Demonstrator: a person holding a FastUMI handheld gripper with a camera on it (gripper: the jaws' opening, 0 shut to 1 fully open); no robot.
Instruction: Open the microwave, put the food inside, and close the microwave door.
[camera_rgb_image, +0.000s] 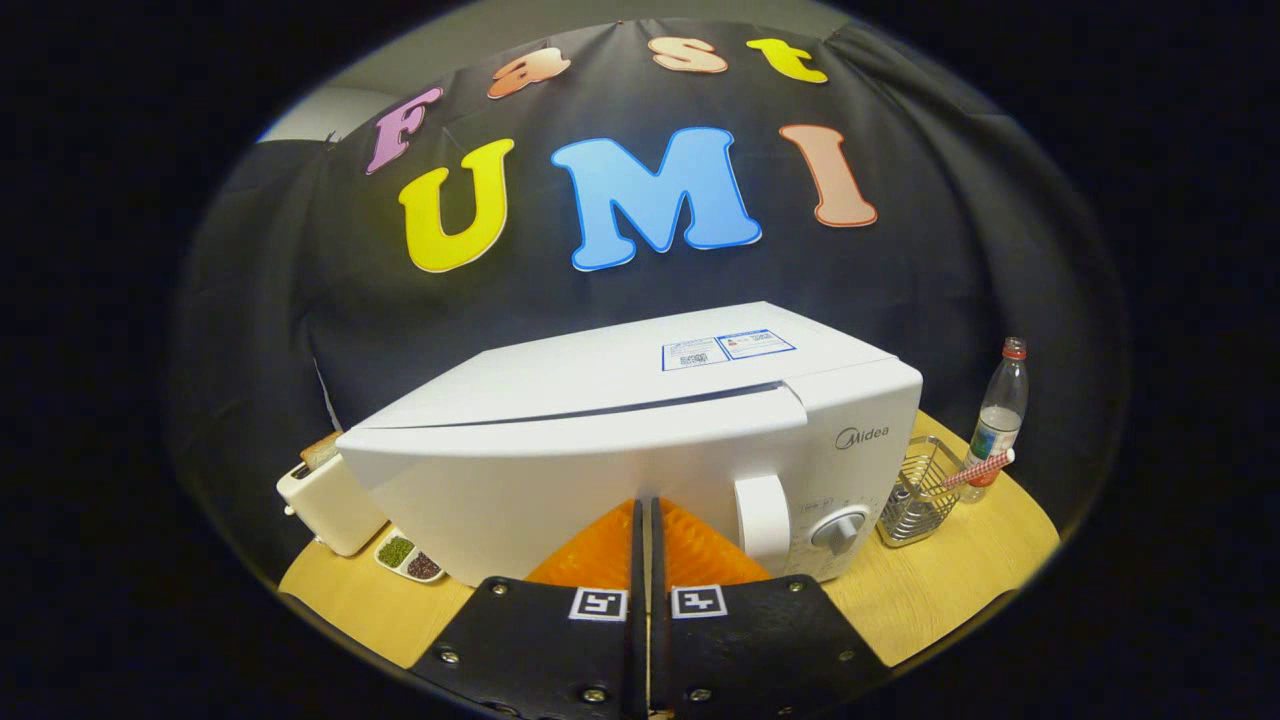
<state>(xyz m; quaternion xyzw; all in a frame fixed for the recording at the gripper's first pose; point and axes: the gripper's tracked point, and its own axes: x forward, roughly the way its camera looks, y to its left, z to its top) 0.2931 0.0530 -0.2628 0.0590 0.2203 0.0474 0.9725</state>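
The microwave (620, 440) is sitting on the table (950, 590), taking up the middle of the scene, just ahead of the gripper (646, 515). Its door (560, 490) is facing the camera and a thin dark gap is showing along the door's top edge, so it is looking not fully flush, though whether it is latched cannot be told. The door's handle (765, 515) is standing upright at the door's right side, and 1 round knob (838, 528) is sitting just right of the handle on the control panel. A label (725, 348) is lying on the microwave's top.

The gripper's 2 fingers are lying together, with only a narrow slit between them, and their tips are pointing at the lower part of the door, very near it; whether they are touching it cannot be told. Nothing is being held between them.

Left of the microwave, a toaster (325, 500) is standing with bread (320, 450) sticking out of its top, and a small dish (408, 556) with 2 compartments of dark and green contents is lying just in front of it. Right of the microwave, a wire basket (915, 495) is standing on the table, with a red-checked item (978, 468) leaning out of it, and a bottle (1000, 415) with a red cap is standing upright just behind.
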